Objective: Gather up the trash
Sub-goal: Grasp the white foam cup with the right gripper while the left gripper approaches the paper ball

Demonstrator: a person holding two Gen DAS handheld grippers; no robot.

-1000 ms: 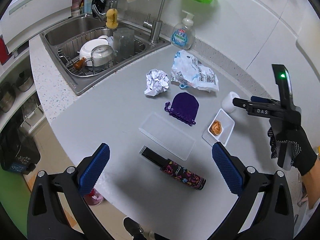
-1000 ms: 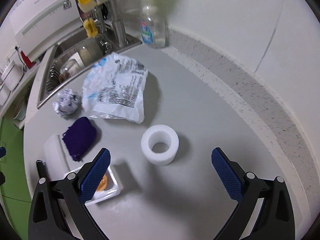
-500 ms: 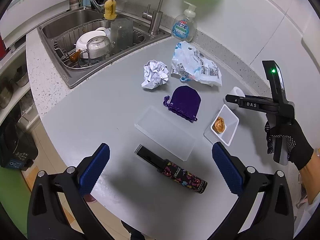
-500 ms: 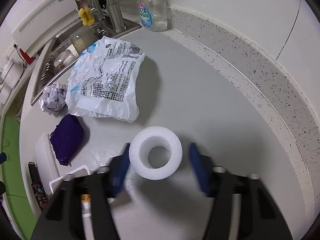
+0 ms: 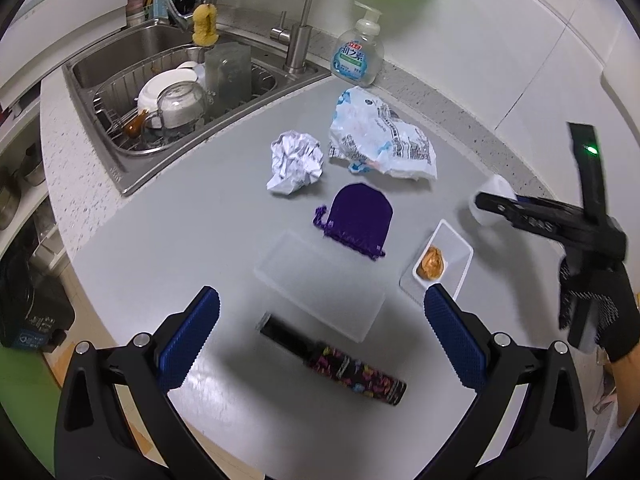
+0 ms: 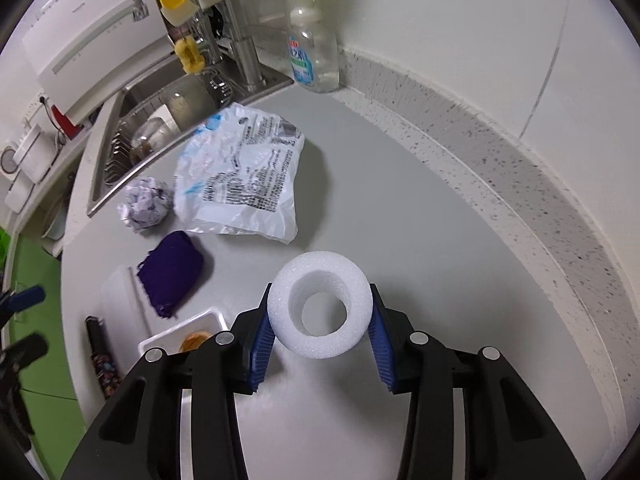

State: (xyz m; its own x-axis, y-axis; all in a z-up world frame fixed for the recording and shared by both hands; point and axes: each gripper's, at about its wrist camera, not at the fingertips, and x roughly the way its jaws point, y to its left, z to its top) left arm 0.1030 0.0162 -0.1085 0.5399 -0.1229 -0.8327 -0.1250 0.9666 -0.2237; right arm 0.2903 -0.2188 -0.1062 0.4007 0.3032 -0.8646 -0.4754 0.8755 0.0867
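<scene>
My right gripper (image 6: 318,332) is shut on a white foam ring (image 6: 318,280), its blue pads pressed against both sides; the ring also shows in the left wrist view (image 5: 494,194) behind the gripper's black finger. A crumpled paper ball (image 5: 296,162) and a crinkled white plastic bag (image 5: 380,140) lie on the grey counter (image 5: 200,208). They show in the right wrist view too: paper ball (image 6: 146,202), bag (image 6: 244,176). My left gripper (image 5: 320,344) is open and empty, above the counter's near edge.
A purple pouch (image 5: 358,216), a clear plastic lid (image 5: 320,284), a small white dish with brown paste (image 5: 438,262) and a patterned folded umbrella (image 5: 340,360) lie on the counter. A sink with dishes (image 5: 172,96) and a soap bottle (image 5: 358,60) stand at the back.
My right gripper has moved forward and shut on the foam ring. My left gripper has drawn back slightly and stays open.
</scene>
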